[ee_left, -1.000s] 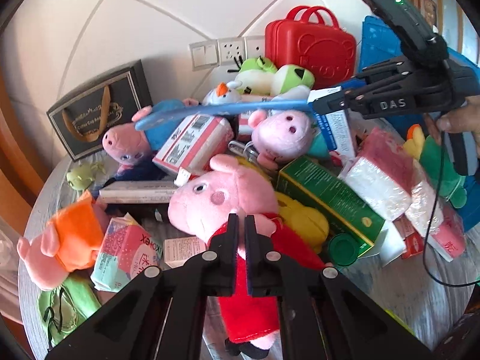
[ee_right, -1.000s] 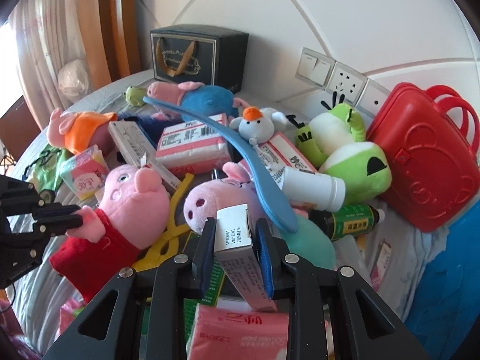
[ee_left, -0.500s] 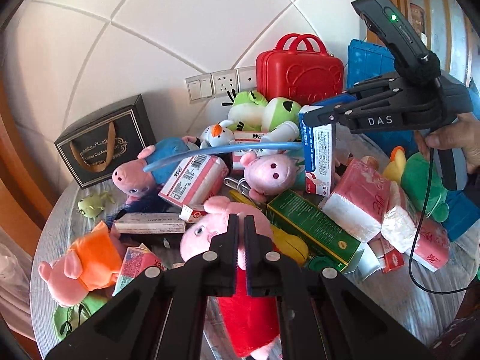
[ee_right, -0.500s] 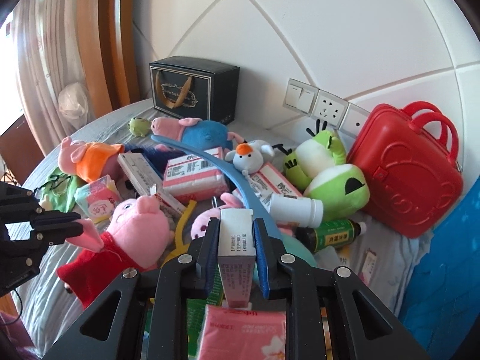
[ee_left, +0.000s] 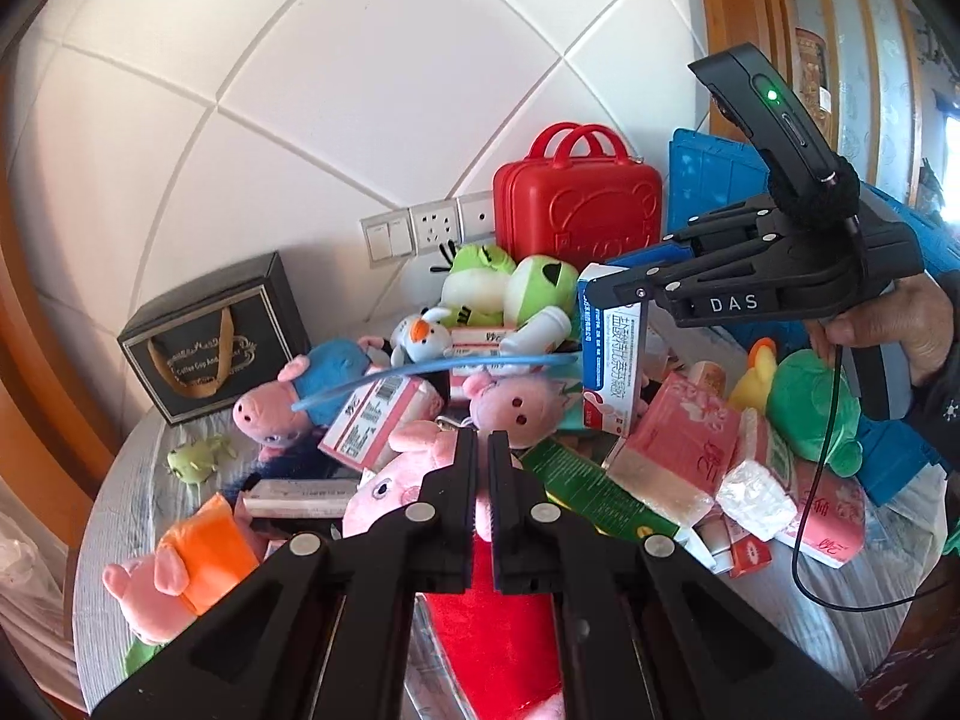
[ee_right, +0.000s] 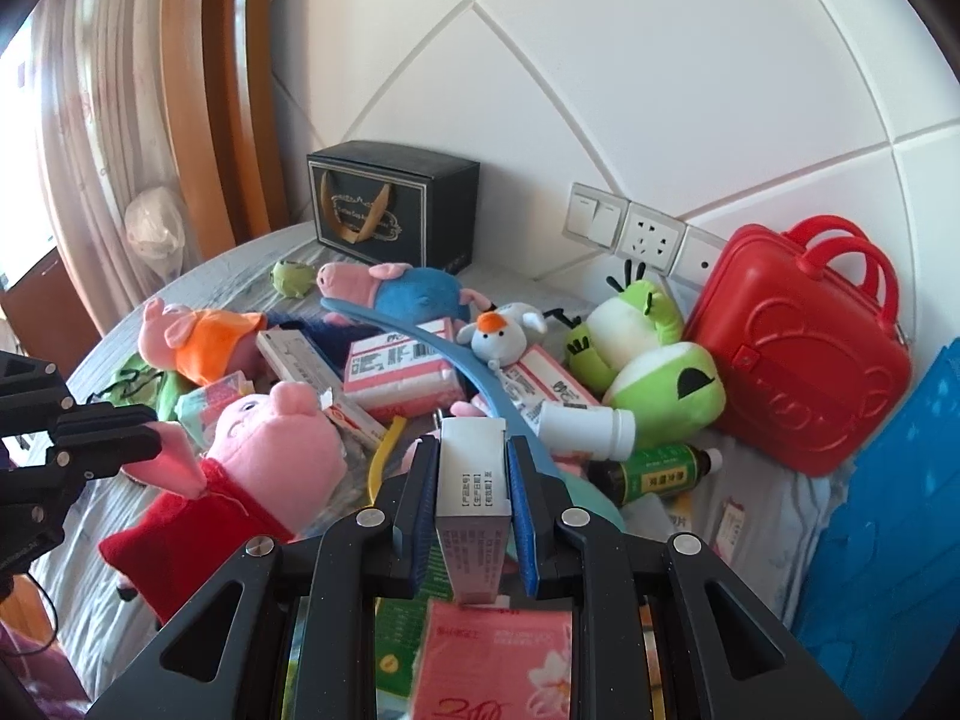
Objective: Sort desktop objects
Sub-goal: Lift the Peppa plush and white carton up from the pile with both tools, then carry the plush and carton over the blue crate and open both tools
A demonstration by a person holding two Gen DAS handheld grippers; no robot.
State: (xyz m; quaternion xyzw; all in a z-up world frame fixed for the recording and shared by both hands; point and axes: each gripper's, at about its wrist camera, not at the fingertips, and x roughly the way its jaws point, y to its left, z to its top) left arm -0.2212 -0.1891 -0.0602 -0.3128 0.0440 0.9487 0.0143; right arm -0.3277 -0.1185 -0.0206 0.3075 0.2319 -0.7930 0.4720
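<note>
A pink pig plush in a red dress [ee_left: 384,492] [ee_right: 282,450] hangs tilted over the cluttered table. My left gripper [ee_left: 480,450] [ee_right: 157,433] is shut on one of its pink limbs. A white and blue medicine box [ee_right: 474,492] [ee_left: 612,372] is held upright above the pile, and my right gripper [ee_right: 474,450] [ee_left: 612,285] is shut on its two sides. A hand [ee_left: 888,330] holds the right gripper's handle. The pig's lower body is hidden behind the left gripper's fingers in the left wrist view.
The round table [ee_right: 240,264] is piled with plush toys, tissue packs [ee_left: 678,444], a green box [ee_left: 588,492], a long blue shoehorn [ee_right: 456,354] and a white bottle [ee_right: 588,426]. A red case [ee_right: 804,360], a black gift box [ee_right: 390,210] and wall sockets [ee_right: 648,240] line the back. A blue crate [ee_right: 900,510] stands at the right.
Both grippers have risen. The pig plush has come up off the pile with the left one, and the medicine box has lifted clear with the right one.
</note>
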